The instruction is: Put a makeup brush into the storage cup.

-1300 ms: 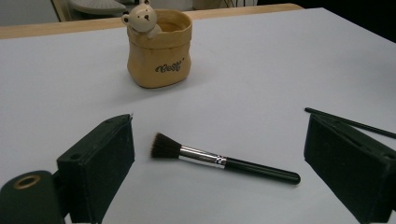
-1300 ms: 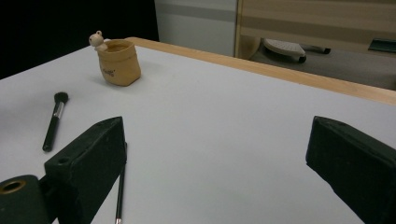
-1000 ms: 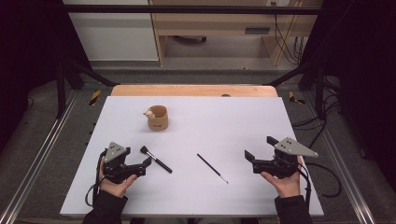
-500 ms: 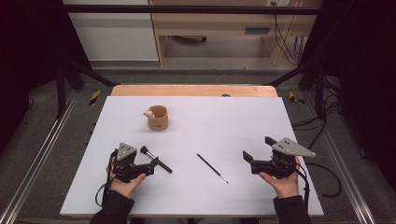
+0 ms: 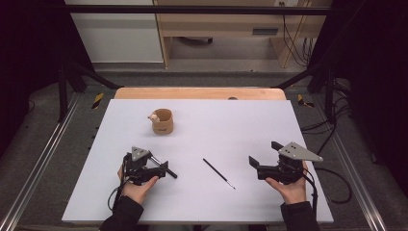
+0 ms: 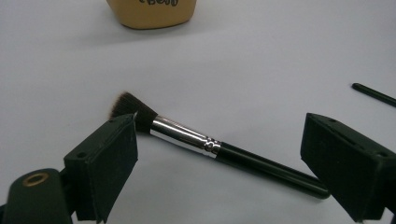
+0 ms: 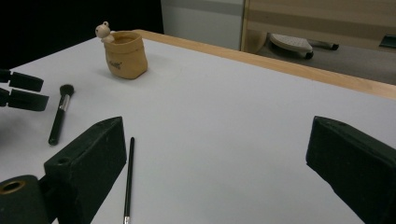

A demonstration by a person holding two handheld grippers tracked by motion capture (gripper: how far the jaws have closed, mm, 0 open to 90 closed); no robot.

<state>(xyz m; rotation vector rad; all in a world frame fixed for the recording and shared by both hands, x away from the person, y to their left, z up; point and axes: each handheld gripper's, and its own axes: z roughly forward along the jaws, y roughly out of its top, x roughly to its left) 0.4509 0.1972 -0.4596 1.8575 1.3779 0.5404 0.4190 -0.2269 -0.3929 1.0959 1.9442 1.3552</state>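
Note:
A thick makeup brush [image 6: 196, 140] with dark bristles, a silver ferrule and a black handle lies flat on the white tabletop [image 5: 250, 120]. My left gripper [image 5: 161, 166] is open and low over it, one jaw on each side of the brush [image 5: 170, 173]. In the left gripper view the left jaw sits by the bristles and the right jaw by the handle's end. A thin black brush [image 5: 219, 173] lies mid-table. My right gripper [image 5: 263, 155] stands open to its right, holding nothing. A tan pouch-shaped holder [image 5: 162, 121] with a small figure on its rim stands farther back.
The tabletop's far side ends in a wooden edge [image 5: 197, 93]. Metal rails [image 5: 38, 163] run along the floor at both sides. The right gripper view takes in the holder [image 7: 125, 53], both brushes and the left gripper [image 7: 23, 91] at far left.
My left gripper has moved right and forward until its open jaws straddle the thick brush. The right gripper has edged slightly left. Brushes and holder lie as before.

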